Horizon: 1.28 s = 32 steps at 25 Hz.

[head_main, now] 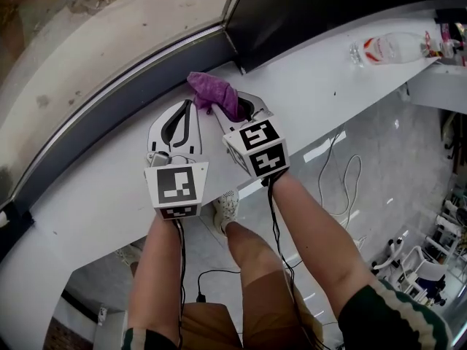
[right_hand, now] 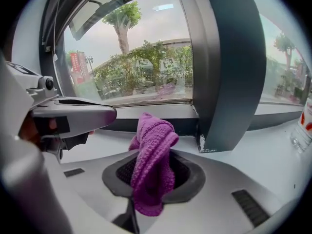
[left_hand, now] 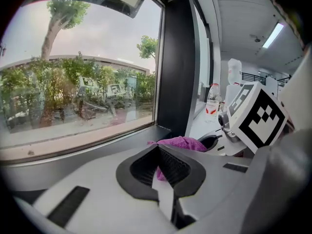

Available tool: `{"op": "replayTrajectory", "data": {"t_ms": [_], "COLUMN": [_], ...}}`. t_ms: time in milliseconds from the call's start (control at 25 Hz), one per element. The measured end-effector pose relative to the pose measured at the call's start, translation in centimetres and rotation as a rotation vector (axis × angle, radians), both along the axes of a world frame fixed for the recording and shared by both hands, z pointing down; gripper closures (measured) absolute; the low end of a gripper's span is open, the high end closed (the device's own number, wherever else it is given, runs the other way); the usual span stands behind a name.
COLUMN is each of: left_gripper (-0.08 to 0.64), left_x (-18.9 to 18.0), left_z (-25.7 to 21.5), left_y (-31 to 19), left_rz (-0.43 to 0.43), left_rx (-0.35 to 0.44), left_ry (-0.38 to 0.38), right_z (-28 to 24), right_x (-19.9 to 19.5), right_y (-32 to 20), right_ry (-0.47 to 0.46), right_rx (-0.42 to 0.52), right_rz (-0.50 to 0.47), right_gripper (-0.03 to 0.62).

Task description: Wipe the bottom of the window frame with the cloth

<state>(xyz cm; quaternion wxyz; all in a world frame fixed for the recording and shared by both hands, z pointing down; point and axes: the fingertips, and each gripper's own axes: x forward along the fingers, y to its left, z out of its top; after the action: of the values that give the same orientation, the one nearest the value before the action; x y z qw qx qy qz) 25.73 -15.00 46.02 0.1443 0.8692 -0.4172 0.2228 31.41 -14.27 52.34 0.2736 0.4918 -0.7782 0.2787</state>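
Your right gripper (right_hand: 146,199) is clamped on the purple cloth (right_hand: 153,165), just short of the window frame (head_main: 131,86).

The cloth is a nubby, bunched towel. It is pinched in the middle between your right jaws, with one end standing up past the tips and the other drooping back over them. It hangs over the white ledge (head_main: 328,79) beside the dark upright post (right_hand: 229,67); whether it touches the frame is unclear. Your left gripper (head_main: 188,106) sits alongside, jaws closed on nothing.
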Motion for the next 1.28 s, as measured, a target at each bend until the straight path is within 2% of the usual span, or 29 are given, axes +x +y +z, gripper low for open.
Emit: {"op": "replayTrajectory", "data": {"t_ms": [200,440,720,1000,1280], "left_gripper": [0.551,0.551,0.551,0.551,0.551], "left_x": [1.1,3.4,4.4,4.8,6.5], "left_z": [0.2,0.2,0.5,0.1,0.3], "left_y": [0.3,-0.1,-0.1,-0.3,1.5], "left_rz": [0.036,0.051,0.056,0.067,0.104], "left_rx": [0.007,0.0,-0.008,-0.017,-0.038], "left_ry": [-0.022,-0.007,-0.007,0.008,-0.014], "right_z": [0.3,0.6,0.9,0.9,1.4], "right_x": [0.9,3.5,5.6,5.7,6.3], "right_y": [0.3,0.2,0.4,0.4,2.4], "right_ry": [0.027,0.048,0.079,0.068,0.051], "right_rx": [-0.011,-0.019,-0.037,-0.064,-0.108], "right_rz": [0.036,0.085,0.16,0.145,0.139], "right_gripper": [0.488,0.488,0.488,0.488,0.489]}}
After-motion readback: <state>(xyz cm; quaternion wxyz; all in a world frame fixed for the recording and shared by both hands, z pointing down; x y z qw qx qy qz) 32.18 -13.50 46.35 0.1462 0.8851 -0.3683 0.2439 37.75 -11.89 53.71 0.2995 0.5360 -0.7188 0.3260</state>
